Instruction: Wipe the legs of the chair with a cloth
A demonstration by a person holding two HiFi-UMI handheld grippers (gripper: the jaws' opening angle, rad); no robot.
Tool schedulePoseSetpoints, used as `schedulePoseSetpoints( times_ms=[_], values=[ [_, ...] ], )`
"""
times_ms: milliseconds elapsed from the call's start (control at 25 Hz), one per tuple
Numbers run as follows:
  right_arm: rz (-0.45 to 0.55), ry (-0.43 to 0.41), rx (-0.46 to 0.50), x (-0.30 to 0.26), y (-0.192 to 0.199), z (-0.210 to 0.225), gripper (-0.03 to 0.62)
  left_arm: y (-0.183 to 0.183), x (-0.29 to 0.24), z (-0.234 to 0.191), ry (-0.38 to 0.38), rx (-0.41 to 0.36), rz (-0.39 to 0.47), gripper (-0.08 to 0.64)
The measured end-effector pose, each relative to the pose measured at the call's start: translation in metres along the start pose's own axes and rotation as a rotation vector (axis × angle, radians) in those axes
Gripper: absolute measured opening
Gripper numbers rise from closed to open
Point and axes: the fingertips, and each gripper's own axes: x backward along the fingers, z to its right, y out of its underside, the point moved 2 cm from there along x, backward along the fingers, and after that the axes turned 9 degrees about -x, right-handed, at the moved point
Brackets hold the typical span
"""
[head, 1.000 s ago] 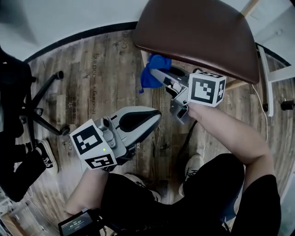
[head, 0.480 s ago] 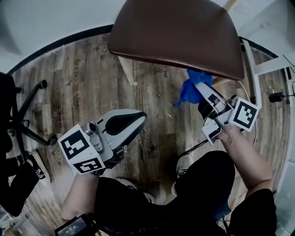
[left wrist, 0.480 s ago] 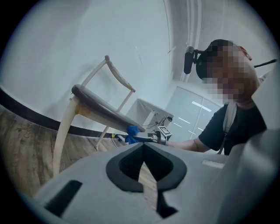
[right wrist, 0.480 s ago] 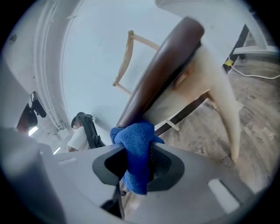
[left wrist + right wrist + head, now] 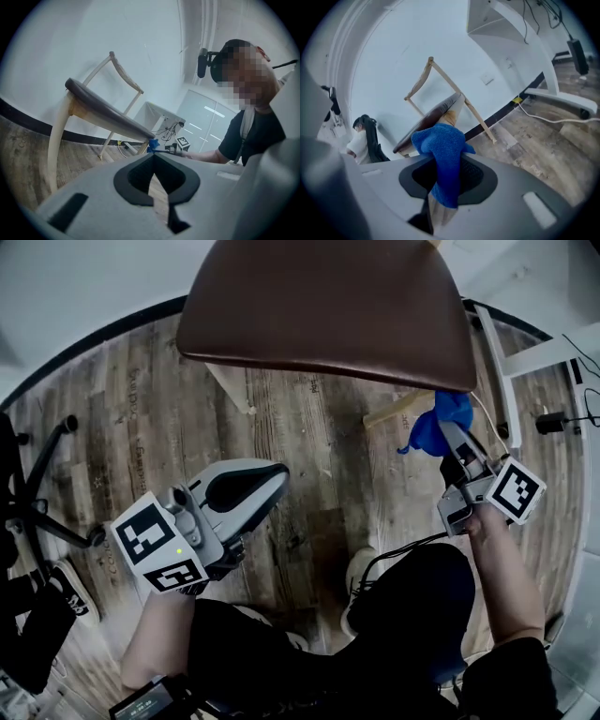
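The chair has a brown seat (image 5: 328,306) and pale wooden legs; the left front leg (image 5: 230,390) and the right front leg (image 5: 398,409) show under it. My right gripper (image 5: 448,432) is shut on a blue cloth (image 5: 433,427), which is bunched against the top of the right front leg, just below the seat's corner. In the right gripper view the blue cloth (image 5: 443,159) hangs between the jaws with the chair (image 5: 436,112) beyond. My left gripper (image 5: 272,486) hovers over the floor in front of the chair, shut and holding nothing (image 5: 153,159).
A black office-chair base (image 5: 47,493) stands at the left. A white desk foot (image 5: 497,362) and cables (image 5: 562,418) lie to the right of the chair. My shoe (image 5: 356,577) rests on the wood floor below. A person (image 5: 361,136) sits far off.
My right gripper has carried the blue cloth rightward, from the seat's left underside to the right front leg. The left gripper has stayed about where it was.
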Motion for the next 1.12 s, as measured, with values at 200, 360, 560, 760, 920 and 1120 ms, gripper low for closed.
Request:
schedulePoseSetpoints(
  times_ms=[200, 360, 560, 760, 920, 1120],
  values=[
    [-0.045, 0.1, 0.229, -0.005, 0.002, 0.024, 0.1, 0.01, -0.014, 0.008, -0.004, -0.132, -0.099, -0.002],
    [-0.088, 0.103, 0.255, -0.018, 0.014, 0.039, 0.1, 0.02, -0.022, 0.019, 0.019, -0.239, -0.183, -0.002],
    [-0.136, 0.122, 0.232, -0.039, 0.036, 0.069, 0.1, 0.029, -0.022, 0.022, 0.03, -0.25, -0.227, -0.001],
    [-0.199, 0.16, 0.184, -0.063, 0.066, 0.116, 0.1, 0.036, -0.018, 0.018, 0.01, -0.231, -0.252, -0.002],
    [-0.242, 0.214, 0.121, -0.087, 0.096, 0.161, 0.098, 0.044, -0.011, 0.015, -0.007, -0.22, -0.284, 0.0],
    [-0.318, 0.313, 0.093, -0.112, 0.132, 0.218, 0.098, 0.049, 0.001, 0.014, -0.028, -0.202, -0.299, 0.0]
  ],
)
